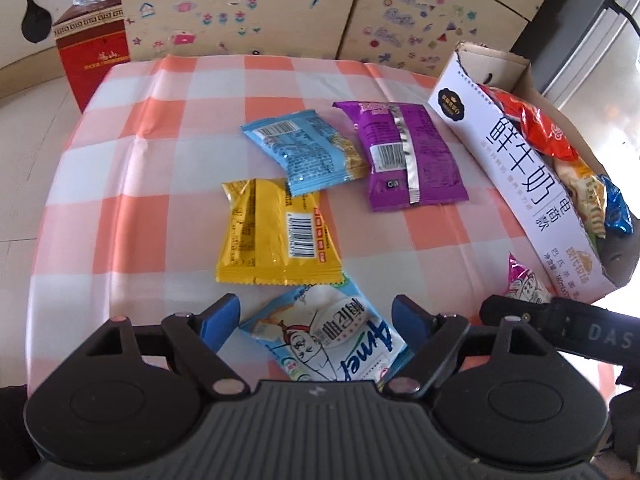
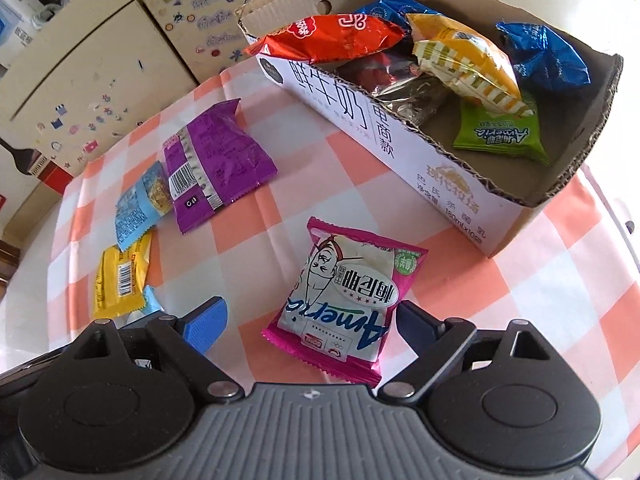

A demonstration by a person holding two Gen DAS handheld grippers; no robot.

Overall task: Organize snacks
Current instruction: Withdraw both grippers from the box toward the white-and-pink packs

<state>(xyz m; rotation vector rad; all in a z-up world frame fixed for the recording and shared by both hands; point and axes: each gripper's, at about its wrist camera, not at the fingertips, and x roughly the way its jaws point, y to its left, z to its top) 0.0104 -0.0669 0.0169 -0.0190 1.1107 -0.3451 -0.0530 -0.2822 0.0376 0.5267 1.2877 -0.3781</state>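
A: Start at the left gripper [image 1: 316, 314]. How do its jaws stand?

B: Spread wide, gripping nothing. The pale blue and white snack packet with a cartoon face [image 1: 326, 344] lies flat on the worktop between the blue pads [image 1: 218, 320], clear of both. Its near end is hidden under the gripper body.

A: And the right gripper [image 2: 310, 326]?

B: Spread wide too, holding nothing. The pink-edged white snack packet with the same cartoon face [image 2: 348, 304] lies between its jaws, nearer the right-hand pad and apart from the left one; whether it touches the right pad I cannot tell.

A: Moving outward?

B: Just beyond the left gripper lies a yellow foil packet [image 1: 276, 234], then a light blue packet [image 1: 306, 150] overlapping its far corner, and beside that a purple packet [image 1: 404, 156]. All three show their barcode sides.

A: Where is the container?

B: The open white cardboard box with large printed characters [image 2: 400, 136] stands at the right side of the orange-and-white checked cloth on the worktop [image 2: 280, 208]. Inside are an orange-red bag [image 2: 336, 34], a yellow striped bag [image 2: 468, 64], blue foil bags [image 2: 540, 56] and a green packet [image 2: 500, 136]. The packets beneath them are hard to make out.

A: Free room?

B: Bare cloth between the pink packet and the box wall, and along the left and far edges.
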